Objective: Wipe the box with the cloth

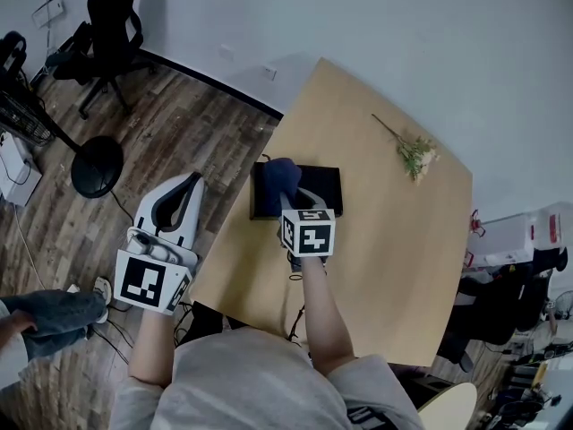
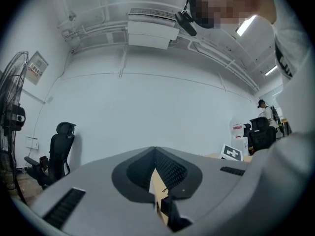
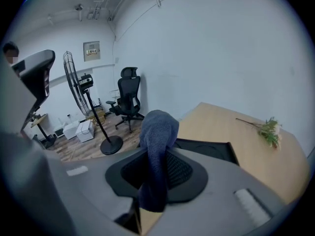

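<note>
A flat black box (image 1: 318, 184) lies near the left edge of the wooden table (image 1: 394, 240). My right gripper (image 1: 291, 195) is shut on a dark blue cloth (image 1: 280, 179), which bulges over the box's left part; in the right gripper view the cloth (image 3: 157, 146) hangs pinched between the jaws with the box (image 3: 209, 149) just beyond. My left gripper (image 1: 182, 191) is held off the table to the left, above the floor, with its jaws closed and nothing between them (image 2: 155, 181).
A sprig of dried flowers (image 1: 412, 150) lies at the table's far right. A standing fan (image 1: 89, 164) and a black office chair (image 1: 112, 25) stand on the wooden floor to the left. Boxes and clutter (image 1: 528, 267) crowd the right side.
</note>
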Available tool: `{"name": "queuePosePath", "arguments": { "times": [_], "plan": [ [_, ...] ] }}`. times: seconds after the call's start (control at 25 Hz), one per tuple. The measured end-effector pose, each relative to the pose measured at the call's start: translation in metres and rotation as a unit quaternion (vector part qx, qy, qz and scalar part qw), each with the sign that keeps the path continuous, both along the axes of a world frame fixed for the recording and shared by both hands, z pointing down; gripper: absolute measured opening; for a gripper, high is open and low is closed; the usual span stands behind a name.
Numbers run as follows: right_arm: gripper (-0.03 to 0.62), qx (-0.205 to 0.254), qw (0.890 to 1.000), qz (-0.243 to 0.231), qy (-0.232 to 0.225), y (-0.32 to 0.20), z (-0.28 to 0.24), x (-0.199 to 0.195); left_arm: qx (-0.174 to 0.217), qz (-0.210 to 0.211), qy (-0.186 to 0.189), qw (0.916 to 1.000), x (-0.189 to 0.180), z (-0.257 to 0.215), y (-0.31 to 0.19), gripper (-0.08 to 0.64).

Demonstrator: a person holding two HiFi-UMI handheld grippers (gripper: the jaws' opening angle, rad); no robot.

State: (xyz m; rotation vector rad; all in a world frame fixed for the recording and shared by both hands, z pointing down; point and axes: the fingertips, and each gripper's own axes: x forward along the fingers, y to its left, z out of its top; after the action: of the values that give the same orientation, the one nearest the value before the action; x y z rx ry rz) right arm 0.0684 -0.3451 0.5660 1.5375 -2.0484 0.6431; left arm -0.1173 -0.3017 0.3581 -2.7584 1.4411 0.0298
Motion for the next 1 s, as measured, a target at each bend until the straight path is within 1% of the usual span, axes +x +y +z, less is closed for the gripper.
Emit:
{"name": "queuePosePath", "arguments": {
  "times": [0.12, 0.24, 0.36, 0.44, 0.68, 1.0],
  "plan": [
    [0.090, -0.022, 1.000, -0.023, -0.003, 0.010, 0.017, -0.025, 0.000, -0.003, 0.000, 1.0000, -0.003, 0.000, 0.002, 0.008],
    [0.090, -0.040, 0.998, -0.040, 0.023, 0.016, 0.038, -0.042, 0.001, -0.007, 0.001, 1.0000, -0.009, -0.001, 0.004, 0.008],
    [0.089, -0.034, 0.997, -0.049, 0.052, 0.016, 0.045, -0.048, 0.001, -0.009, 0.003, 1.0000, -0.014, -0.001, 0.006, 0.008],
    [0.089, -0.030, 0.997, -0.048, 0.057, 0.015, 0.044, -0.047, 0.002, -0.009, 0.004, 1.0000, -0.016, -0.001, 0.005, 0.008],
    [0.089, -0.023, 0.996, -0.023, 0.089, 0.017, 0.047, -0.017, 0.004, -0.003, 0.006, 1.0000, -0.014, -0.004, 0.005, 0.008],
    [0.089, -0.026, 0.993, 0.027, 0.110, 0.022, 0.049, 0.040, 0.005, 0.016, 0.005, 0.9998, 0.003, -0.002, 0.009, 0.008]
  ]
}}
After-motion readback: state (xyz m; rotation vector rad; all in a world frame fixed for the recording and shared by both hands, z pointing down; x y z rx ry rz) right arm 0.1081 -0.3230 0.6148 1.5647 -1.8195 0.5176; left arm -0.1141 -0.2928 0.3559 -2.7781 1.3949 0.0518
